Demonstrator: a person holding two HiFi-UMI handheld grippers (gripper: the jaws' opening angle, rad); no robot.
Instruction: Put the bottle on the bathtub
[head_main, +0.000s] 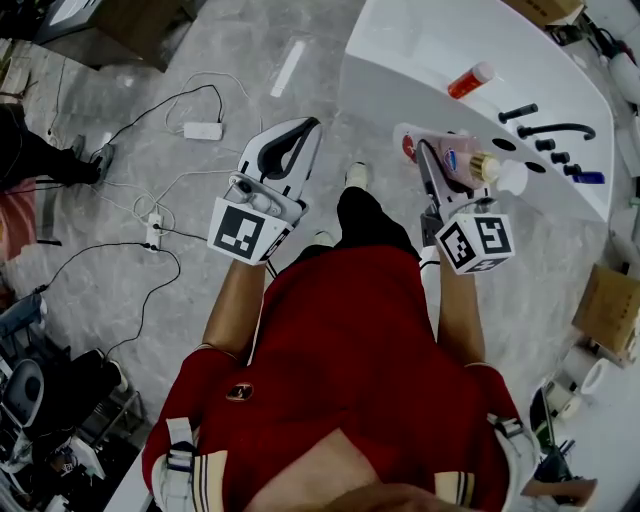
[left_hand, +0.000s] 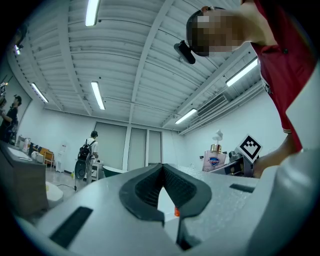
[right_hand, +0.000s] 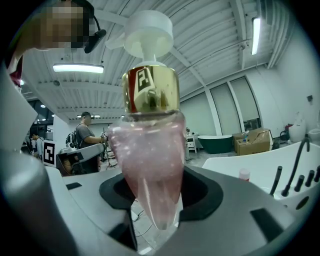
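Head view: the right gripper (head_main: 432, 170) carries the pink bottle (head_main: 458, 162) at the edge of the white bathtub (head_main: 400, 60). An orange bottle (head_main: 470, 80) and a black faucet (head_main: 556, 128) sit further along its rim. The left gripper (head_main: 298, 135) hangs over floor cables (head_main: 150, 115).

Left gripper view: its fingers (left_hand: 145, 187) are pressed together, empty.

Right gripper view: the fingers (right_hand: 207, 192) are clamped on the bottle's tapered body, with the gold collar and white pump above.

Between the right gripper's (right_hand: 152, 200) dull black pads (right_hand: 205, 197), a see-through pink plastic bottle (right_hand: 150, 155) is held. Its collar (right_hand: 151, 90) is seen as shiny gold, its pump (right_hand: 148, 32) smooth white. Beside that gripper, the bathtub (head_main: 385, 70) is seen as glossy white.
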